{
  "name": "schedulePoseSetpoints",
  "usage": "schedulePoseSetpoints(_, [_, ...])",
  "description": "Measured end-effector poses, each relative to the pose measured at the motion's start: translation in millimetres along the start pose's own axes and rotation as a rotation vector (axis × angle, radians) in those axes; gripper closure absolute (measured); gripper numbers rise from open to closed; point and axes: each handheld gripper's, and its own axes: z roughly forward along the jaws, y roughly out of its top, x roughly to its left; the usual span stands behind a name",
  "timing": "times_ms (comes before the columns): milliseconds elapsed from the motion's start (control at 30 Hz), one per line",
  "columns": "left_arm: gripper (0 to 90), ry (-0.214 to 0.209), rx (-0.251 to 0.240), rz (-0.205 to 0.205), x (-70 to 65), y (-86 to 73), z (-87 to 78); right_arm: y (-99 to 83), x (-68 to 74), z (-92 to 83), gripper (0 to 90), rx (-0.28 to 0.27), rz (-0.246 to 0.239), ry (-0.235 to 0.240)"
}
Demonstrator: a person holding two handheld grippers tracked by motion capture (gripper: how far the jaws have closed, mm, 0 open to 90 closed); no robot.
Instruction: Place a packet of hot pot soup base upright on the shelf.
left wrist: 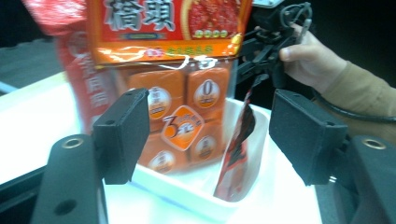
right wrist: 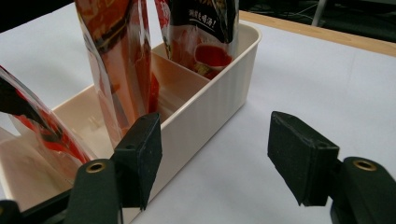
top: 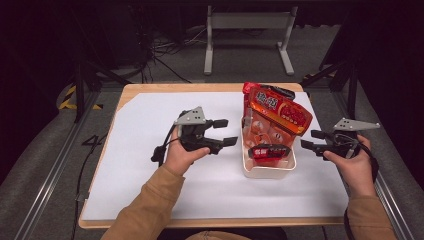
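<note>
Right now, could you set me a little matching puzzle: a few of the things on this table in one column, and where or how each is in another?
1. cream plastic bin
2. large orange snack bag
3. small red-and-black pouch
4. left gripper

A. open, left of the bin, holding nothing
B. on the white sheet, holding packets
C. standing tall in the bin
D. at the bin's near end

Pairs: 1-B, 2-C, 3-D, 4-A

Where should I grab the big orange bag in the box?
Grab the big orange bag by its flat top edge, coming from above. It stands upright in the box, so the top sticks up free while the walls and the small pouch crowd its lower part.
</note>
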Motion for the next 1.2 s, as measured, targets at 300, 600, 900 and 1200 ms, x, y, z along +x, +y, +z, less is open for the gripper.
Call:
schedulePoseSetpoints(300, [27.7, 0.120, 0.035, 0.000, 8.4, -9.6, -49.0, -3.1, 1.1, 1.2, 32.8, -0.009, -0.019, 0.003])
schedulePoseSetpoints(600, [22.8, 0.222, 0.085, -0.013, 17.2, -30.7, -80.7, -8.1, 2.5, 3.1, 29.2, -0.014, -0.034, 0.007])
schedulePoseSetpoints(900, [21.3, 0.313, 0.119, -0.063, 32.6, -64.7, -107.0, -16.0, -2.3, 8.4, 29.2, -0.032, -0.022, -0.005])
schedulePoseSetpoints(1200, [18.7, 0.411, 0.121, -0.132, 51.2, -99.7, -126.8, -29.6, -11.7, 20.6, 29.3, -0.024, -0.009, -0.010])
